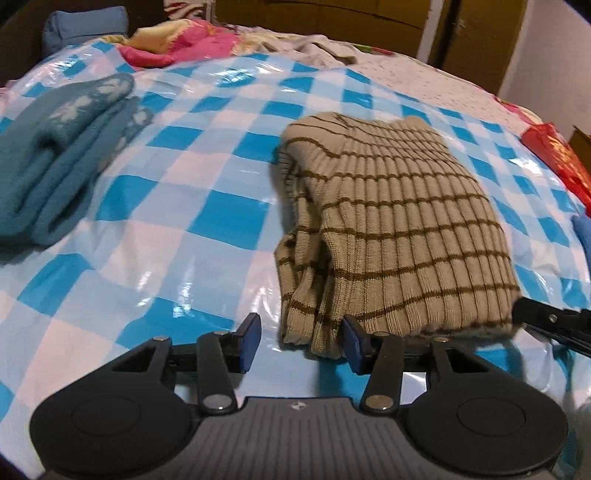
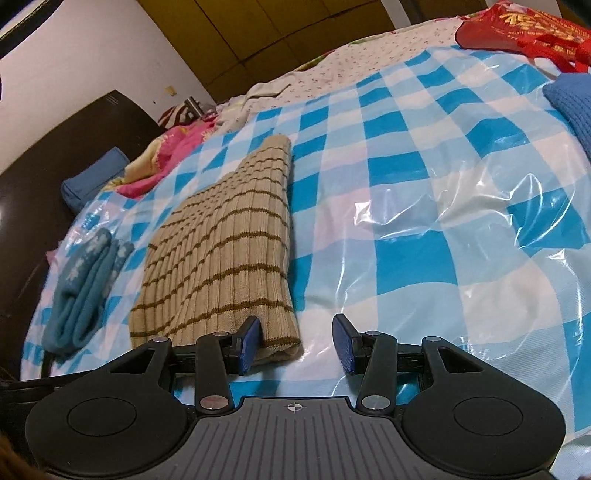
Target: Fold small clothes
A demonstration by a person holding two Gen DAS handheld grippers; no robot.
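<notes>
**Striped knit folded, both grippers at its near edge**

The bed (image 1: 184,229), under a glossy blue-and-white checked plastic sheet (image 2: 424,229), carries everything. Across its middle lies the beige striped sweater (image 1: 399,221), already doubled into a thick rectangle with loose layers bunched along its left side. At the far left sits a teal folded garment (image 1: 55,162), well apart from the sweater; a blue knit (image 2: 572,107) waits at the right edge, a red bag (image 2: 524,29) beyond it.

The left gripper (image 1: 301,341) has its jaws wide and empty — the right-hand finger touches the sweater's near-left corner. The right gripper (image 2: 297,341) is likewise spread wide, holding nothing, its left-hand finger against the near-right corner.

The fold looks close to finished, judging by the compact shape. To do the next move well, each gripper should probably take in every layer at its corner, not just the top one; the sheet looks slippery, so a low, even lift of both corners would guard against the bundle sliding or the bunched left side spilling open.
</notes>
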